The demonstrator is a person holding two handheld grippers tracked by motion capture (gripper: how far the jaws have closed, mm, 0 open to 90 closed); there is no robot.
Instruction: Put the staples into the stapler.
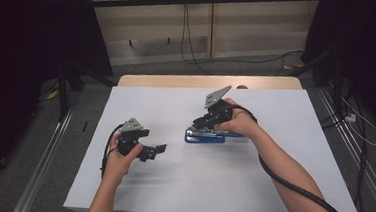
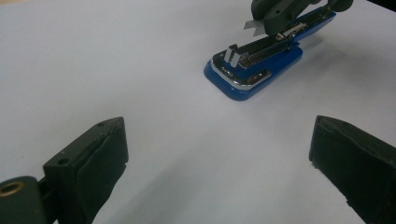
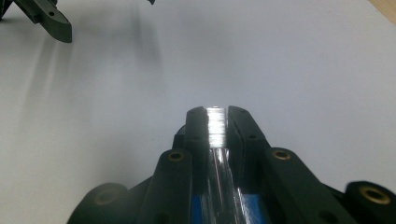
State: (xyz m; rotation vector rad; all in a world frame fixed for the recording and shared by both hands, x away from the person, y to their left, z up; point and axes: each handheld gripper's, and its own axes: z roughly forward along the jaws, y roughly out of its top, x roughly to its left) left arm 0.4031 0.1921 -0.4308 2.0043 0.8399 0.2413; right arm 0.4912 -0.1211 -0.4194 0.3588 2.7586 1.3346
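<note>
White covers the bench (image 1: pixel 170 185) from edge to edge, with a strip of pale wood at its far side and dark curtains and trailing cables on the floor beyond. Near the middle, a little to the right, lies the stapler (image 1: pixel 205 136): a blue base with a rounded nose and a bright metal channel along its top, opened up so the staple track shows. My right tool (image 1: pixel 210 118) is clenched on the stapler's metal part, both pads pressed against a shiny strip of it. My left tool (image 1: pixel 154 150) sits released, well apart from the stapler on its left, jaws wide with nothing between them.

From the left gripper view, the stapler (image 2: pixel 254 67) shows its chrome nose plate and the blue top tilted up at the far end. Looking along the right tool (image 3: pixel 217 122), the clamped strip glints between the pads, blue just below. No writing that I can read anywhere
</note>
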